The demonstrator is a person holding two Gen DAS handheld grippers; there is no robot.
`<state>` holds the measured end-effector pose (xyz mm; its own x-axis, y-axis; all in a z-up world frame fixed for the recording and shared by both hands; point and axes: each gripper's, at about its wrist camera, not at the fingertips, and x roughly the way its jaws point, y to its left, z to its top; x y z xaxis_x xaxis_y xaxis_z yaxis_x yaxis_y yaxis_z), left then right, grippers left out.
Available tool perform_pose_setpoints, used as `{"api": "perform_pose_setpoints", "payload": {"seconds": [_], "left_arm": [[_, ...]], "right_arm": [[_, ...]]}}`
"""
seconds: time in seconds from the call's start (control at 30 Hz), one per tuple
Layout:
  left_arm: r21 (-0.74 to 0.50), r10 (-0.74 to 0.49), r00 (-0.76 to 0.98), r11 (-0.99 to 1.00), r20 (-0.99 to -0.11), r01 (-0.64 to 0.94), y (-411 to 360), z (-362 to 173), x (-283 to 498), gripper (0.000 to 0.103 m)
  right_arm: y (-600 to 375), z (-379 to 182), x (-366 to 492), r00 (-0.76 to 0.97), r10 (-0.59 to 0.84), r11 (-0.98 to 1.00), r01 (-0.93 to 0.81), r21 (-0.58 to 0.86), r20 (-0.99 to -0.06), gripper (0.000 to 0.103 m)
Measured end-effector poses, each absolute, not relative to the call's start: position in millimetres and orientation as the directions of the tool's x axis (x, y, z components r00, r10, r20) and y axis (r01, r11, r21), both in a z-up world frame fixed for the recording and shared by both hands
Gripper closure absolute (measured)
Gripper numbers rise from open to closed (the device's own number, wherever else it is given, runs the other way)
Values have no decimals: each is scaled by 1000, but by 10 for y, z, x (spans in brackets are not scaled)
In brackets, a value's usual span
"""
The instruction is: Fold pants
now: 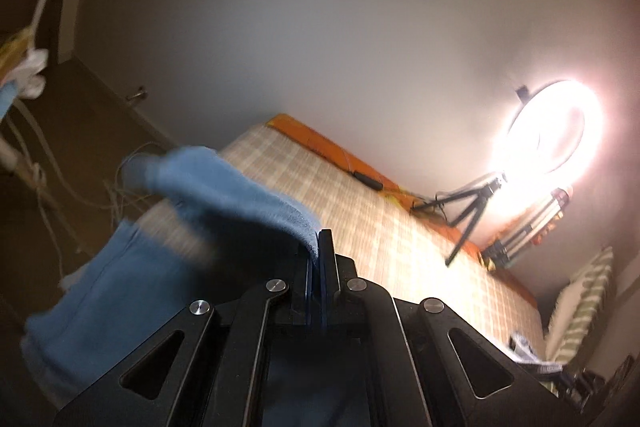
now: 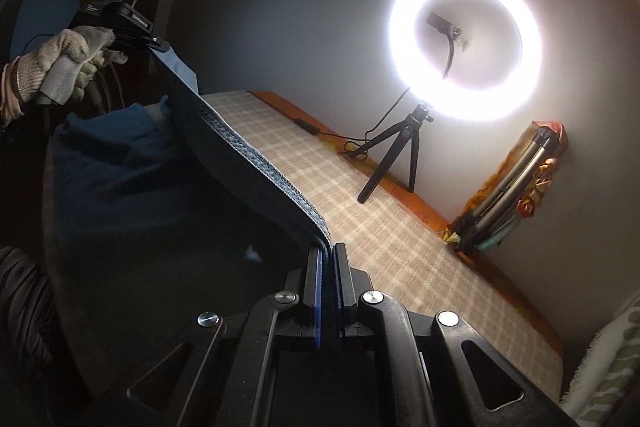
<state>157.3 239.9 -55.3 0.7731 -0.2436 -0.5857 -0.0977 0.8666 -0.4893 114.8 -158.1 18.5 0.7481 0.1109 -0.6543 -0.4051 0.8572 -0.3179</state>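
Observation:
The blue pants (image 1: 120, 275) hang in the air over a checked bed. My left gripper (image 1: 319, 247) is shut on an edge of the pants; the cloth drapes left and down from it, blurred. My right gripper (image 2: 329, 255) is shut on the ribbed waistband (image 2: 256, 163) of the pants (image 2: 128, 187), which stretches taut up and left to the left gripper (image 2: 158, 45), held by a gloved hand (image 2: 56, 67). The rest of the pants hangs dark below the band.
The checked bedspread (image 2: 400, 227) on an orange mattress (image 2: 424, 215) runs along a grey wall. A lit ring light (image 2: 466, 43) on a small tripod (image 2: 392, 163) stands on the bed's far edge, with a folded tripod (image 2: 516, 179) beside it. Cables (image 1: 44, 187) hang at left.

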Motion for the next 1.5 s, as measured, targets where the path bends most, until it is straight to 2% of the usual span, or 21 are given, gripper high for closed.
{"api": "perform_pose_setpoints", "payload": {"seconds": [0.23,0.4,0.53,0.63,0.73,0.9,0.93,1.2,1.3,1.5], "left_arm": [[-495,-251,739,860,-626,-128,2515,-1060,712,102],[-535,-275,702,826,-657,-177,2545,-1441,499,102],[-547,-277,720,820,-637,-168,2600,-1492,332,102],[-599,-313,731,785,-606,-161,2664,-1557,302,99],[-654,-322,759,736,-566,-175,2772,-1621,269,91],[-722,-352,784,671,-511,-169,2905,-1690,291,82],[-727,-353,787,666,-506,-169,2917,-1704,299,79],[-772,-338,817,606,-468,-192,3072,-1783,337,74],[-768,-312,831,610,-461,-197,3096,-1757,351,74],[-743,-249,854,635,-457,-213,3132,-1679,394,74]], "right_arm": [[-1372,3,540,692,112,832,-457,-313,-713,101],[-1330,-259,386,630,97,832,-476,-284,-771,101],[-1307,-489,378,559,96,836,-494,-238,-824,101],[-1255,-629,358,510,81,817,-526,-236,-856,100],[-1260,-641,421,465,86,820,-535,-203,-881,98],[-1282,-332,634,424,182,834,-544,-89,-887,74],[-1253,-244,676,427,205,831,-551,-73,-881,71],[-623,209,1430,432,379,768,-640,18,-818,60],[-245,141,1918,393,440,722,-689,58,-807,58],[612,-245,2997,253,563,645,-730,227,-787,58]]}}
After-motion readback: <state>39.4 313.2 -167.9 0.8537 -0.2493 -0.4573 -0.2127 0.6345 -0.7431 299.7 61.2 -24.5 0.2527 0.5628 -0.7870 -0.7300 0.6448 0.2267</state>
